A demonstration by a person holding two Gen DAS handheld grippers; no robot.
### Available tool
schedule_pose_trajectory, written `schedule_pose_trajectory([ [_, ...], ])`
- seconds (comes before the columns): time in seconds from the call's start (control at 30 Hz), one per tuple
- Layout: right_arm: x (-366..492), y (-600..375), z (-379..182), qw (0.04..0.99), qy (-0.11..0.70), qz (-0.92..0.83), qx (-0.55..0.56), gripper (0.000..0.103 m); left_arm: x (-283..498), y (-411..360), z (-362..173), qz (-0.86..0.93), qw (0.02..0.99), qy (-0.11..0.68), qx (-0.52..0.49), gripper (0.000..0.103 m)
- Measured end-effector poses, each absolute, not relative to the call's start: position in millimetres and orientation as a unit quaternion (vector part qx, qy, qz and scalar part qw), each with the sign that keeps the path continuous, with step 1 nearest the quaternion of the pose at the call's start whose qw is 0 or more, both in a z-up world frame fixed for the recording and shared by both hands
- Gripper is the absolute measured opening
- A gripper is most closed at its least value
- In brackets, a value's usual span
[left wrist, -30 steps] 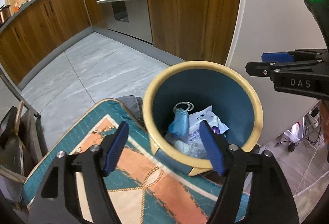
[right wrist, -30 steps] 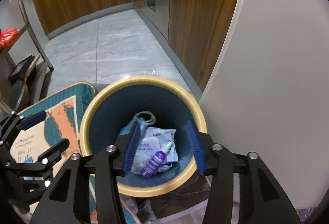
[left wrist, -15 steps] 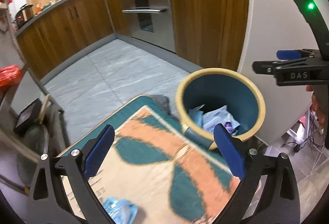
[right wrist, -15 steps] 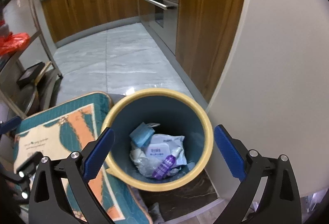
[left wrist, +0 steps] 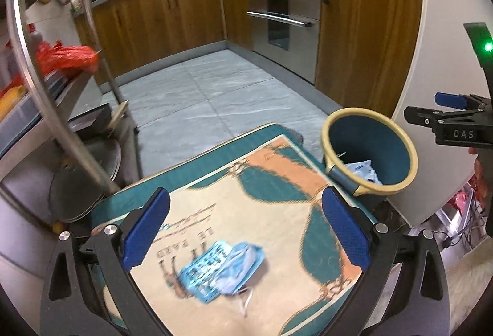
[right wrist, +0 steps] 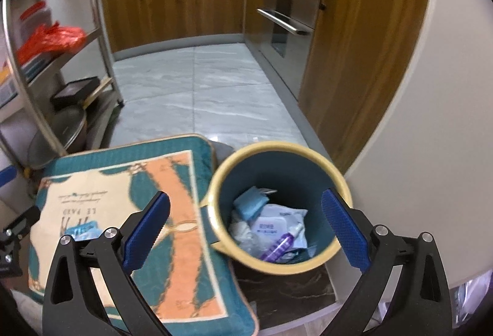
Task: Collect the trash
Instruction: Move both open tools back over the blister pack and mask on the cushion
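Left wrist view looks down on a patterned mat with a crumpled blue wrapper lying on its near part, between the two blue pads of the left tongs but below them and untouched. The bin, yellow-rimmed and blue inside, stands at the mat's far right corner against the white wall. In the right wrist view the same bin already holds a wipes packet, a small purple bottle and other blue scraps.

The step in hand appears to be the turn from the bin to the next piece of trash. Both tongs have just been opening and now stand spread wide, with nothing between the pads. The right tongs hang over the bin's near rim, empty.

The next move likely calls for lowering the left tongs onto the wrapper and pinching a raised fold, since it lies flat and thin on soft fabric, then carrying it right to the bin.
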State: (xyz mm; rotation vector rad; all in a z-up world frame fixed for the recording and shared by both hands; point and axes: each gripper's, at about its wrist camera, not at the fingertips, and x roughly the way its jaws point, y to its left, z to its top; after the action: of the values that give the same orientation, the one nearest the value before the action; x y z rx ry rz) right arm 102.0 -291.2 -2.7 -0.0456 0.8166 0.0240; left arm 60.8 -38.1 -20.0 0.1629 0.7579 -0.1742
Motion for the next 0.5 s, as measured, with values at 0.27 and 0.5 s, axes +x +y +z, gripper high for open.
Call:
schedule_pose_trajectory([
  [0.27,88,-260,-3,0.913,0.408,0.015,0.012,0.098,48,-9,-26,-0.056,0.919,0.382,0.081,0.097],
  [0.5,73,-227,-18,0.902,0.429,0.030,0.036,0.098,46,8,-36,-0.033,0.913,0.398,0.083,0.097],
])
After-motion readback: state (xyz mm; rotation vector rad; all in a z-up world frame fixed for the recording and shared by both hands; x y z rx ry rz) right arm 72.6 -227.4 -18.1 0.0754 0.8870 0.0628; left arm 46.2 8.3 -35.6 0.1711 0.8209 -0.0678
